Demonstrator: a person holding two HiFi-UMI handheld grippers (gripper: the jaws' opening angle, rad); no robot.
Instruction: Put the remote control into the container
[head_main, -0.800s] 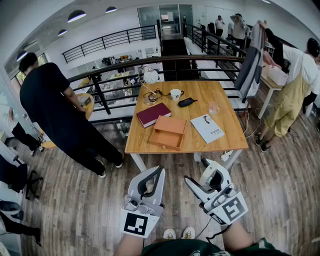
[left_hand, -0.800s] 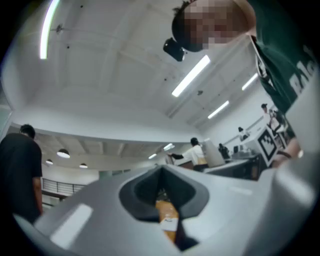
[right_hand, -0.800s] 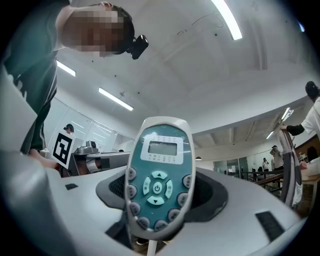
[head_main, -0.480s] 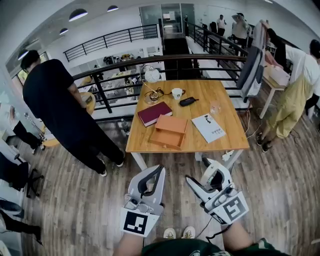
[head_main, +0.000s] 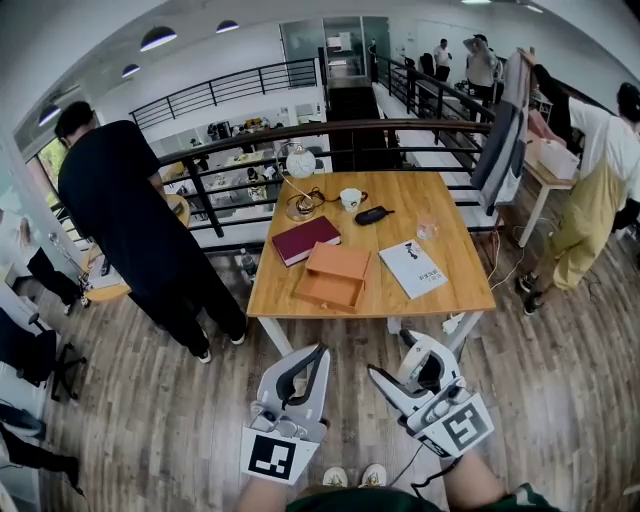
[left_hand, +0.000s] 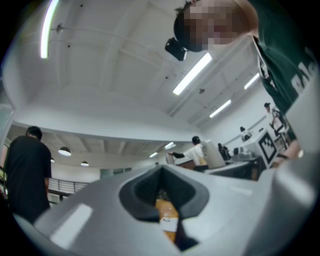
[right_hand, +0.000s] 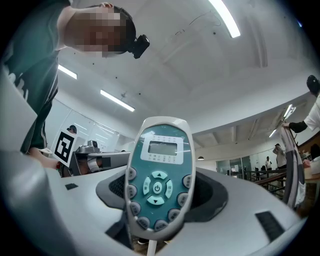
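A white remote control (right_hand: 159, 185) with a teal button face and a small screen stands upright between the jaws of my right gripper (right_hand: 160, 205), which is shut on it. In the head view the right gripper (head_main: 418, 368) hangs over the wooden floor, well short of the table. The container, an open orange box (head_main: 335, 275), lies on the wooden table (head_main: 460, 285) near its front edge. My left gripper (head_main: 303, 368) is beside the right one, shut and holding nothing; its jaws (left_hand: 162, 175) leave only a thin slit.
On the table are a maroon book (head_main: 305, 240), a white booklet (head_main: 412, 268), a black oblong object (head_main: 373, 214), a cup (head_main: 351, 198), a glass (head_main: 427, 228) and a lamp (head_main: 297, 160). A person in black (head_main: 125, 220) stands left of it. A railing (head_main: 330, 130) runs behind.
Both grippers sit slightly lower in the head view and the table has drifted a little. The right gripper's hold on the remote is unchanged.
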